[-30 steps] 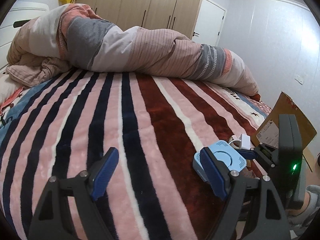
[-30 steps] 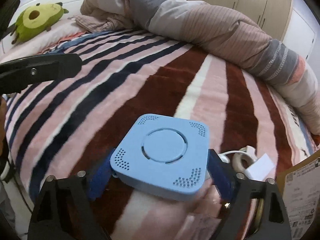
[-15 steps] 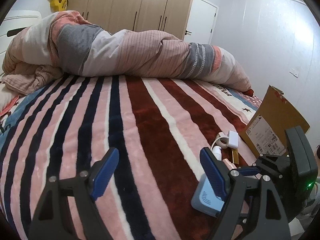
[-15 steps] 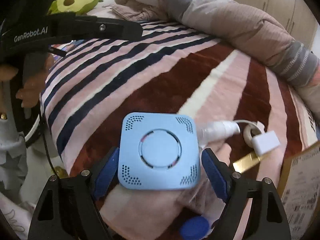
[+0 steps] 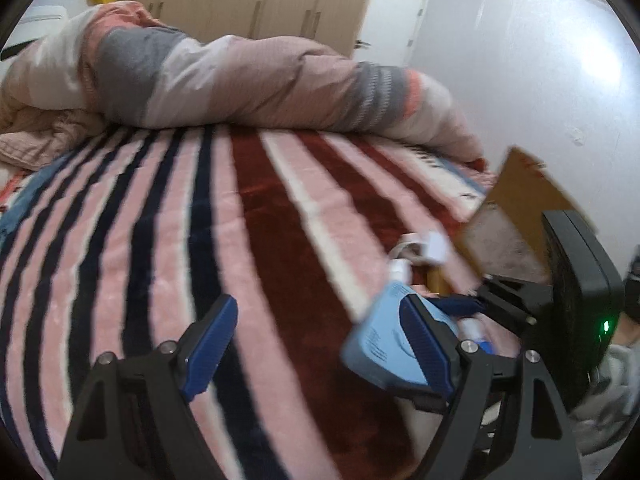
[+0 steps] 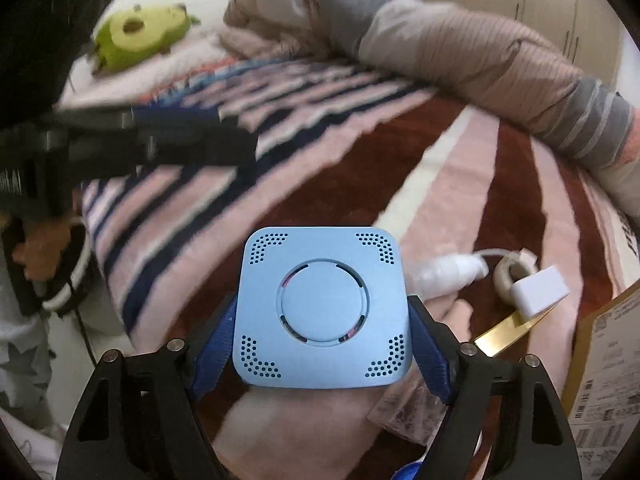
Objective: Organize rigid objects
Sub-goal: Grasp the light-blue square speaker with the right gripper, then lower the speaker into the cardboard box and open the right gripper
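Over striped blanket [image 6: 460, 184]: R gripper [image 6: 320, 344] clamps blue box [image 6: 322, 308]; L gripper [image 5: 320, 344] fingers spread, empty.

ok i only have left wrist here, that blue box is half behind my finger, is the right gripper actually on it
observer: yes, the right gripper has a pad on each side of the blue box, round-vented face up
operator: whats under the white adapter
observer: a gold strip pokes out beneath the white adapter
operator: anything up by the pillows
observer: a green avocado plush lies there
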`<act>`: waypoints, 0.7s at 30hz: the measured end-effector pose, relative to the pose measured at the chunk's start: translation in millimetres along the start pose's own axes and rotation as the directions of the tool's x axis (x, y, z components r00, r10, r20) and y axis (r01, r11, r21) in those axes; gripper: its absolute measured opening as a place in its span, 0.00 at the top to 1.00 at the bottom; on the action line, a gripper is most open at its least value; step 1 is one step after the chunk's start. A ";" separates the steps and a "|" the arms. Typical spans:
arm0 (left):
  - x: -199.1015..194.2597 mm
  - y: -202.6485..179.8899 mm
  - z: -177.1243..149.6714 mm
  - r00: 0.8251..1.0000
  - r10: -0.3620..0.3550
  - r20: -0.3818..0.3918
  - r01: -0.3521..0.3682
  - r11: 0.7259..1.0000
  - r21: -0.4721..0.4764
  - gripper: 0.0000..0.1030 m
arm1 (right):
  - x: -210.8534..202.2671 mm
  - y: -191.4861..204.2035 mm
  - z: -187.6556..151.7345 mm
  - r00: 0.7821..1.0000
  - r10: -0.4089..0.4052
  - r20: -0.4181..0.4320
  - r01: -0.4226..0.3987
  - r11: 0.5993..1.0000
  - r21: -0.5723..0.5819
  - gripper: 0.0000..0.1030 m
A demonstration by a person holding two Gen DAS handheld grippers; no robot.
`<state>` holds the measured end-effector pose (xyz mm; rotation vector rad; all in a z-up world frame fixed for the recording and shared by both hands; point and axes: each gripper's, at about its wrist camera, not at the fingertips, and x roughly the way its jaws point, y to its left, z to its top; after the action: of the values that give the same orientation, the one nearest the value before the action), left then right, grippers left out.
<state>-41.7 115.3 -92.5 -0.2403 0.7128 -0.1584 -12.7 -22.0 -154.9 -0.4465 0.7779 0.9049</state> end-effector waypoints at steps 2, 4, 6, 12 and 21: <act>-7.9 -15.4 3.5 0.997 -0.078 0.006 0.078 0.997 0.002 0.22 | -20.6 -1.9 4.1 0.998 0.011 0.068 -0.012 1.000 0.021 0.25; -15.4 -32.7 9.7 0.991 -0.132 0.017 0.132 0.991 0.017 0.25 | -45.0 -1.4 7.3 0.990 0.009 0.142 -0.012 1.000 0.023 0.25; -23.4 -53.3 19.5 0.982 -0.185 0.031 0.184 0.982 0.031 0.31 | -75.0 0.6 8.7 0.975 -0.007 0.223 0.007 1.000 0.003 0.25; -37.6 -112.2 50.2 0.952 -0.301 0.060 0.295 0.951 0.089 0.52 | -156.4 -2.7 -1.1 0.903 -0.092 0.419 0.101 0.995 0.001 0.25; -19.3 -210.8 94.3 0.932 -0.356 0.059 0.331 0.909 0.253 0.66 | -226.0 -66.7 -30.8 0.837 -0.228 0.497 0.184 0.973 0.136 0.25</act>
<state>-6.7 -67.4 45.6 -0.1403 0.5359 -0.5634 -55.6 -198.1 -1.3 -0.1933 0.2680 0.7360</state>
